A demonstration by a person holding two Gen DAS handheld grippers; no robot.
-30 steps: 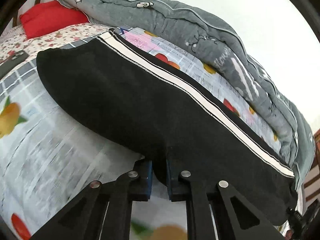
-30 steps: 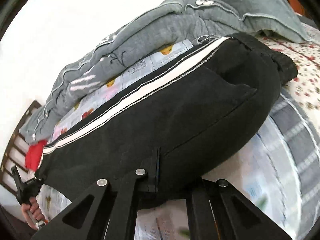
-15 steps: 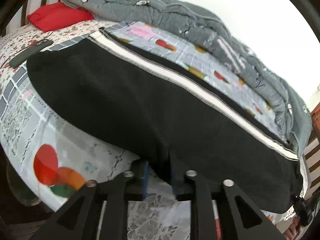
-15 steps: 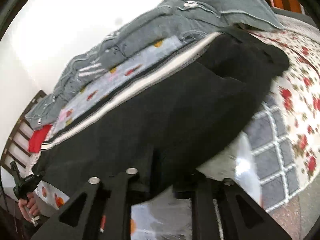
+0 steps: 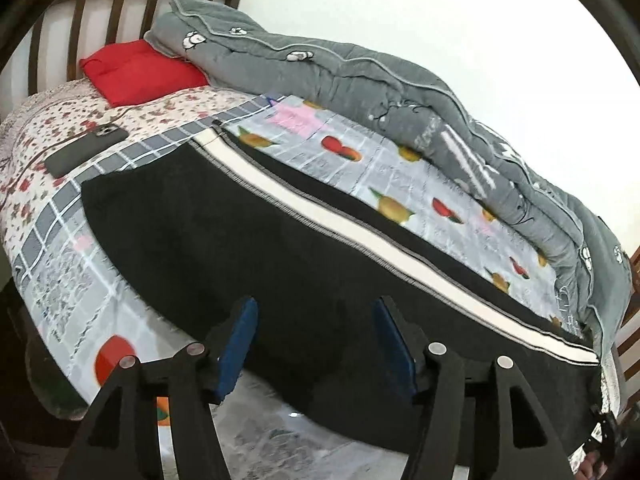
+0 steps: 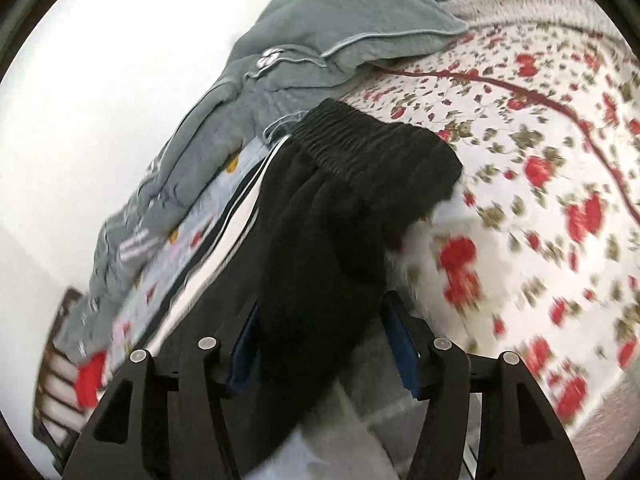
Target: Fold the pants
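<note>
Pants [image 5: 248, 256] lie laid out lengthwise on the bed [image 5: 36, 168], seemingly doubled leg over leg with the white side stripe along the far edge, so the crosswise folds are left. Both the left gripper [image 5: 316, 344] and the right gripper [image 6: 320, 344] are opening, pads clear of the cloth. The near hem lies between and just ahead of the left fingers, and in the blurred right view the waistband [image 6: 360, 140] end does likewise.

Black pants [image 5: 248, 248] with a white side stripe lie flat, lengthwise along the bed's near edge.
</note>
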